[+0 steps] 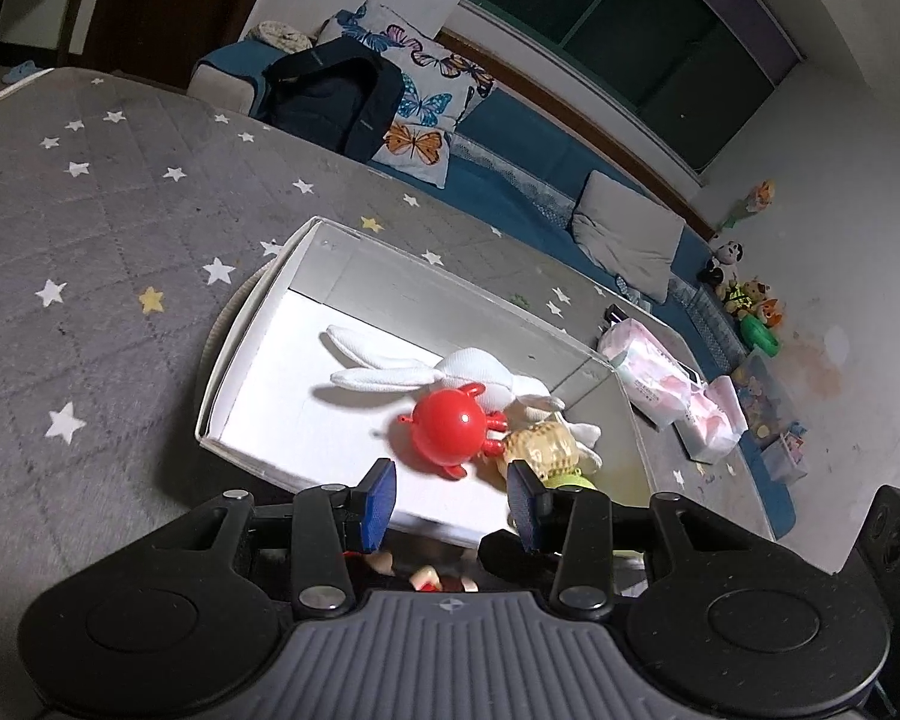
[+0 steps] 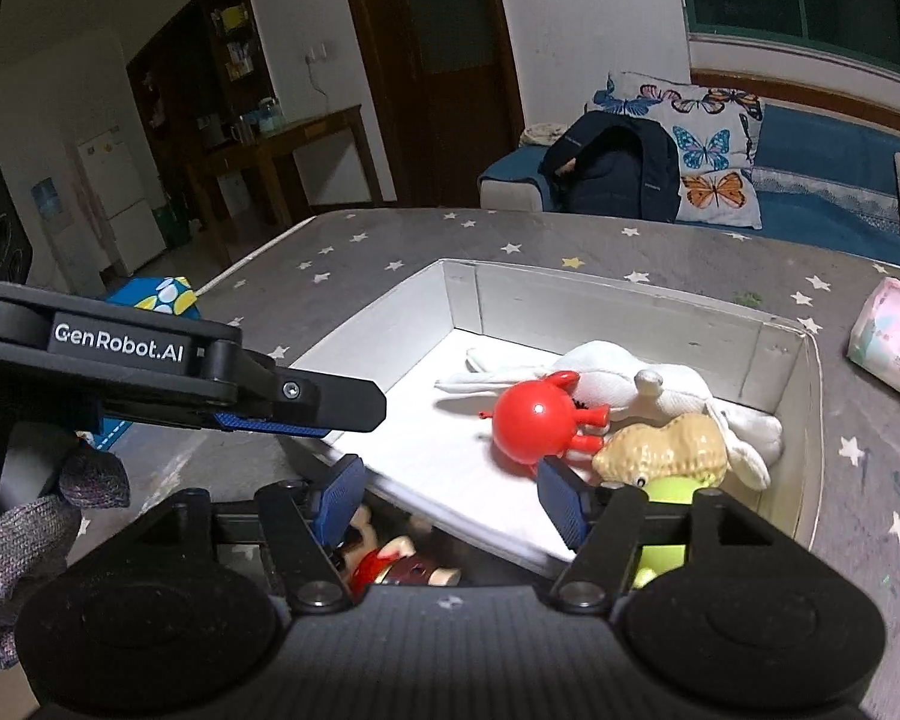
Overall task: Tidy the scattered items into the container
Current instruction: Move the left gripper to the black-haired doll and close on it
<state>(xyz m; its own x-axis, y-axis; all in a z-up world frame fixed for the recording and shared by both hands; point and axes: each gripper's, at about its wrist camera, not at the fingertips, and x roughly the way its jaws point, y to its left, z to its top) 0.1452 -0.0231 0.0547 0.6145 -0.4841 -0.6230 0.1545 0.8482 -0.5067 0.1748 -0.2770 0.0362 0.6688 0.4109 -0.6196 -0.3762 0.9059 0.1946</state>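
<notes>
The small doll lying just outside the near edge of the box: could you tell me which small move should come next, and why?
Probably lower the right gripper over the doll and close on it. Both grippers look open and empty, the box already holds the other toys, and the doll lies outside its near wall, just below the right fingers.

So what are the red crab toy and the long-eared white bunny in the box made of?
The red crab looks like hard, glossy plastic: a bright highlight sits on its smooth round shell. The white bunny looks like soft matte fabric, probably stuffed: its surface shows a fine weave and its ears lie limp on the white box floor.
</notes>
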